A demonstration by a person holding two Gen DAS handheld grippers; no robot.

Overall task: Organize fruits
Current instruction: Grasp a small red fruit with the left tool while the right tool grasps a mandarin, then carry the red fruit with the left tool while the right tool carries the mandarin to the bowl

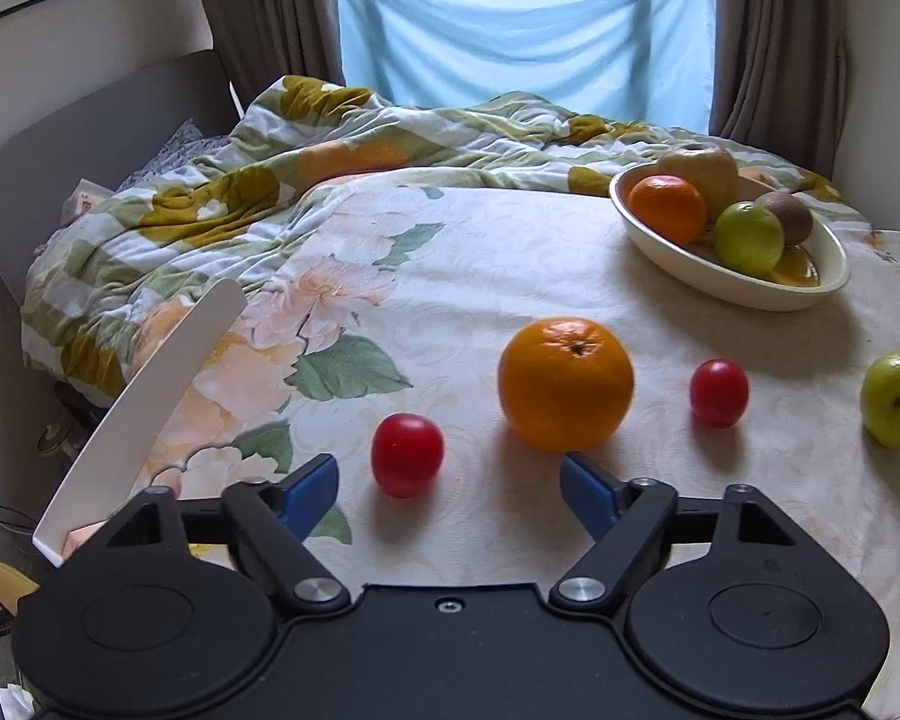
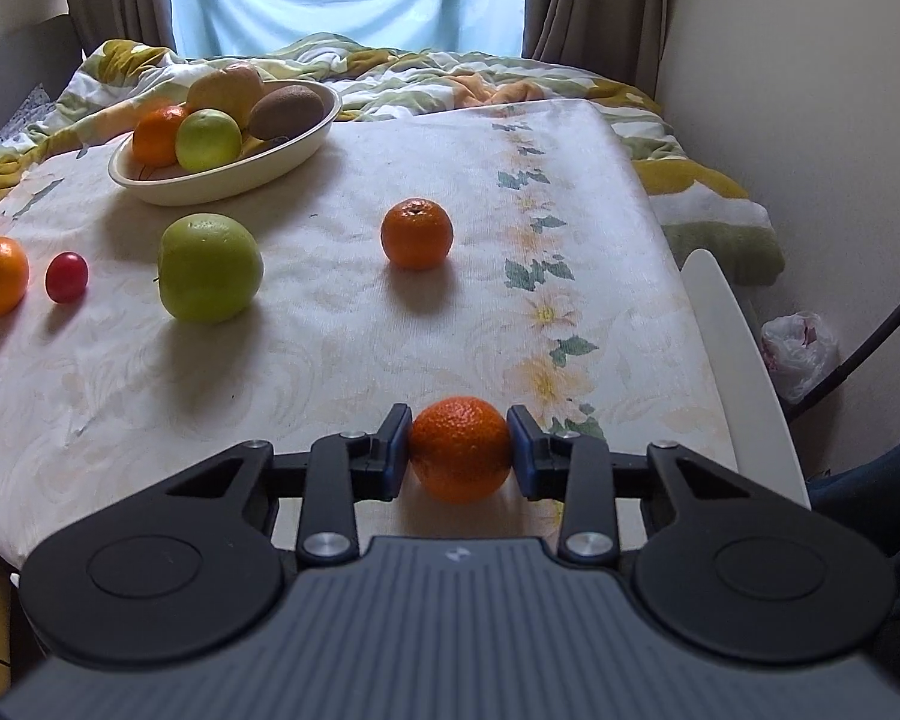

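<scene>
A cream oval bowl (image 1: 720, 282) holds an orange, a green apple, a kiwi and a pear; it also shows in the right wrist view (image 2: 210, 183). My left gripper (image 1: 447, 495) is open and empty, just behind a red plum (image 1: 407, 453) and a large orange (image 1: 565, 383). A second red plum (image 1: 718, 392) and a green apple (image 1: 896, 399) lie to the right. My right gripper (image 2: 459, 450) is shut on a small orange (image 2: 461, 449) near the table's front edge. Another small orange (image 2: 416, 233) and the green apple (image 2: 209, 267) lie farther on.
The table has a floral cloth (image 1: 450, 252). A rumpled floral quilt (image 1: 210, 204) on a bed lies behind it. White chair backs stand at the left (image 1: 144, 414) and at the right (image 2: 744, 372). A wall is close on the right (image 2: 810, 120).
</scene>
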